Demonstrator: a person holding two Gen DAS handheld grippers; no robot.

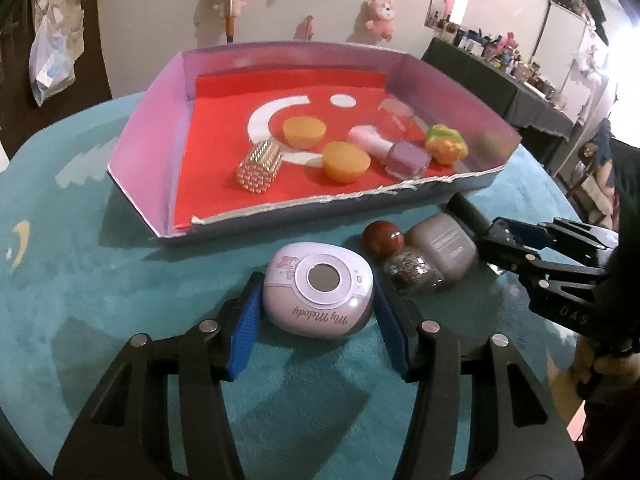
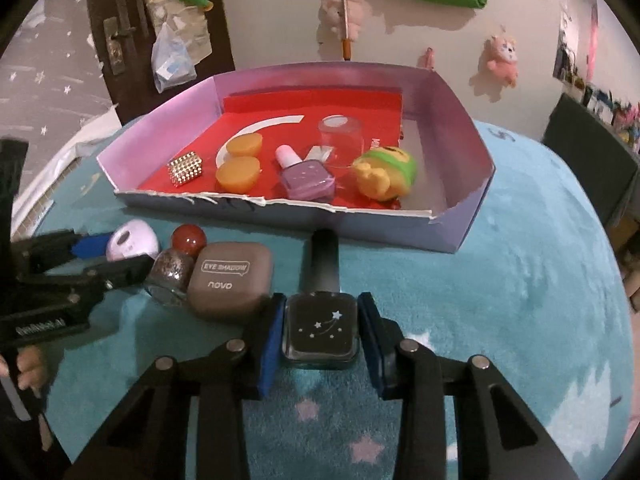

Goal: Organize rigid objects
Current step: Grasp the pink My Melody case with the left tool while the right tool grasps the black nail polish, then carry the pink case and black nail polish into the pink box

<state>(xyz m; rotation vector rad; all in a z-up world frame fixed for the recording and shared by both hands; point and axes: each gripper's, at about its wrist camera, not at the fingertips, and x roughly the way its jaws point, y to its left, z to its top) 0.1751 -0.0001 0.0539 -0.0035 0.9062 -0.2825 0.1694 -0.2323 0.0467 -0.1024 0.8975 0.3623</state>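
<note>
Because both held items are rigid, neither will yield under the jaws. The small dark square glass nail-polish bottle with a star print (image 2: 321, 330) lies on its side on the teal plush-covered desk (image 2: 520, 300), its black cap (image 2: 325, 260) pointing at the box. The right gripper (image 2: 322, 334) has its jaws narrowed onto the bottle's two flat side walls, the correct hold: parallel faces, near the heavy glass body. Glass is smooth and breakable; expect slip if tilted cap-down, and set it down gently.

The pale lilac rounded plastic case with a circular window (image 1: 318, 294) sits on the desk in front of the box. The left gripper (image 1: 318, 312) has its jaws closed against the case's curved sides. It is judged light and hard, yet the rounded shell may squirt forward.

Just beside stand a red-capped glitter bottle (image 1: 410, 274) and a taupe eyeshadow case (image 1: 444, 246), touching each other.

Beyond, the lilac-walled cardboard box with a red floor (image 1: 160, 120) already holds a purple polish bottle (image 1: 408, 158), two orange caps and a beaded cylinder (image 1: 259, 164).
</note>
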